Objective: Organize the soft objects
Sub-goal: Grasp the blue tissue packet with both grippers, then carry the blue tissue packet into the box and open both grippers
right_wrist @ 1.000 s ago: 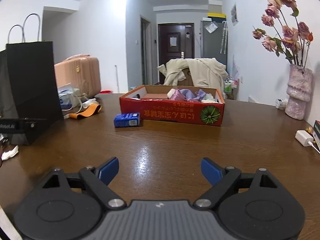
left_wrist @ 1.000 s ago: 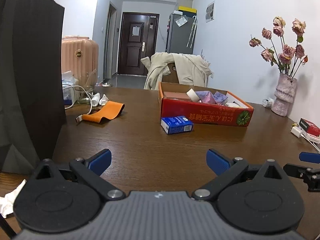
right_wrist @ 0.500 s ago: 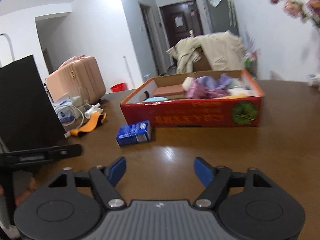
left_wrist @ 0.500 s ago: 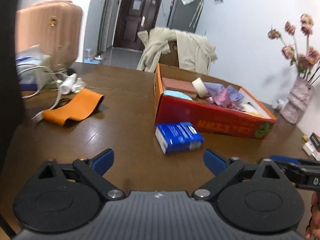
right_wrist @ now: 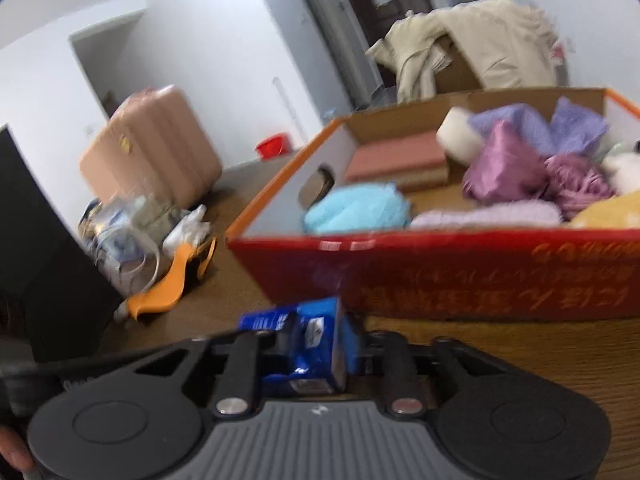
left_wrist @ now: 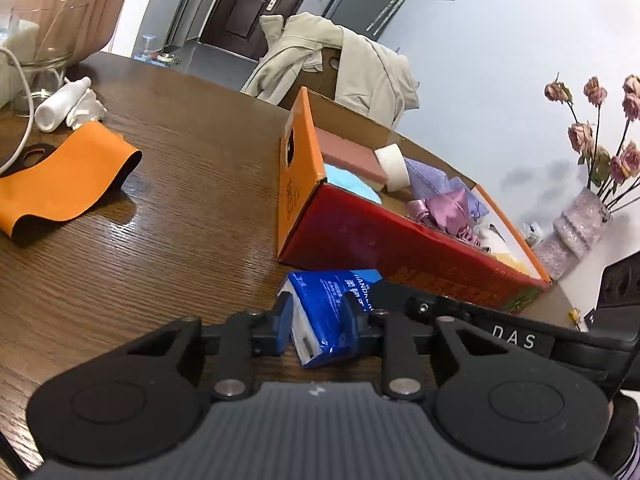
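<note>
The red cardboard box (left_wrist: 404,240) sat on the brown wooden table (left_wrist: 168,208) and served as the marker for everything else. Just in front of its long red wall, near the orange end panel, lay the blue tissue pack (left_wrist: 332,312), and both tools had hold of it at once. The left gripper (left_wrist: 320,330) had just been closing, and its blue pads pressed the pack's two sides, denting the soft wrapper. The right gripper (right_wrist: 316,346) had likewise just been closing, and the same tissue pack (right_wrist: 312,344) sat pinched between its pads, though that view was blurred and the exact contact was hard to make out. In the left wrist view the black arm of the other tool reached in from the right, along the front of the box, to the pack's far side. Whether the pack rested on the table or was raised just clear of it could not be told. Inside the box were a pink block (right_wrist: 396,156) against the back wall, a light blue fluffy ball (right_wrist: 356,208) in the corner by the handle hole, a white tape roll (right_wrist: 460,136), and a heap of purple and lilac cloths (right_wrist: 532,152). Well to the left of the box lay a curled orange strip (left_wrist: 64,176), and behind the box a beige coat (left_wrist: 336,60) hung over a chair.
</note>
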{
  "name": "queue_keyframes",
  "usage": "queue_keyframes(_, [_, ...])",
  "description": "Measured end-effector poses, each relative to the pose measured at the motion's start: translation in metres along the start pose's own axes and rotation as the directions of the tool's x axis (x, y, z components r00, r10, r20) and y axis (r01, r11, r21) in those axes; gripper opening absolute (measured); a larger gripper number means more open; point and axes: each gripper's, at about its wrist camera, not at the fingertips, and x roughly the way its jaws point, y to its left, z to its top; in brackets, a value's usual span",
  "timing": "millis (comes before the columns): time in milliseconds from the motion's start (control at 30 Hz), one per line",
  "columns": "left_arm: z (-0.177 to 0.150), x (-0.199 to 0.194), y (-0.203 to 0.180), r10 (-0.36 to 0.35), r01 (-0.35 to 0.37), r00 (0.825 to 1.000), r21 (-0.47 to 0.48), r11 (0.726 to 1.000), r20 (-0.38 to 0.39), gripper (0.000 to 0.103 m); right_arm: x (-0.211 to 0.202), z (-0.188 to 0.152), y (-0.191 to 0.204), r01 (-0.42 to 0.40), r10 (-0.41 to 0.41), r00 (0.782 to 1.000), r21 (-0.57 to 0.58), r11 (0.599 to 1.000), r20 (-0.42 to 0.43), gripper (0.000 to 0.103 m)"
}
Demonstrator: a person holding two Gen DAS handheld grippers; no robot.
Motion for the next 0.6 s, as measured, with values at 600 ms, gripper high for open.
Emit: queue_keyframes(600, [-0.045,-0.084,-0.068,-0.073,0.06,0.991,0.115,0.992,0.114,0.025,-0.1,-0.038,0.039,0.029,-0.025,0.995,-0.036,0.999,0.101,0.019])
